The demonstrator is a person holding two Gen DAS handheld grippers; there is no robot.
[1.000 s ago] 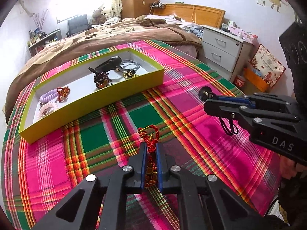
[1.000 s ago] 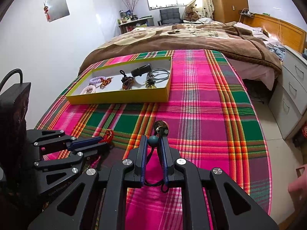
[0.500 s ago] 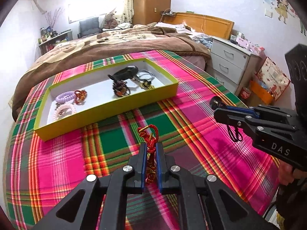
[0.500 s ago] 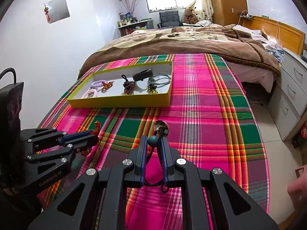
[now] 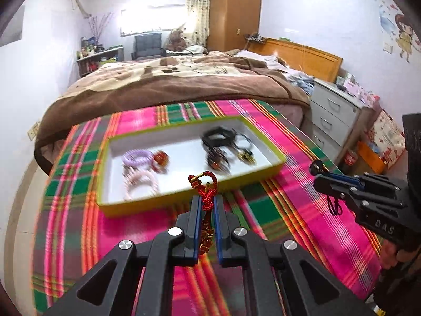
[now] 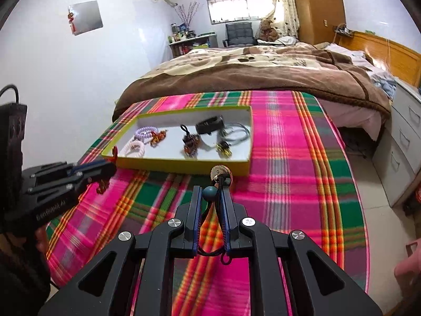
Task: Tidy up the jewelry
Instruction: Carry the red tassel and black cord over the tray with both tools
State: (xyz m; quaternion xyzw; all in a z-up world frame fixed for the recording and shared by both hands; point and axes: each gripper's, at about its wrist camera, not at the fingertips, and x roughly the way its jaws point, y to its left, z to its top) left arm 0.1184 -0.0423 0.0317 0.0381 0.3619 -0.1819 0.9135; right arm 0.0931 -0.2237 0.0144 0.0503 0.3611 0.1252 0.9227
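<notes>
My left gripper (image 5: pixel 206 200) is shut on a red knotted cord charm (image 5: pixel 204 184) with amber beads hanging below; it hovers just in front of the yellow-green tray's (image 5: pixel 184 193) near wall. From the right wrist view the left gripper (image 6: pixel 109 164) sits at the tray's near left corner. My right gripper (image 6: pixel 214 192) is shut on a black cord pendant (image 6: pixel 221 173) with a teal bead and a round wooden disc, held above the plaid cloth short of the tray (image 6: pixel 184 164). The right gripper (image 5: pixel 319 177) shows at right in the left wrist view.
The white-floored tray holds several pieces: coil hair ties (image 6: pixel 139 138), a black band (image 6: pixel 209 125), beaded charms (image 6: pixel 190 143), grey cords. The round table wears a pink and green plaid cloth (image 6: pixel 284 173). Behind stands a bed (image 6: pixel 257 71); white drawers (image 6: pixel 402 147) at right.
Both grippers rose and moved toward the tray with their pieces still held. The left one came furthest and now stands at the tray's near wall.
</notes>
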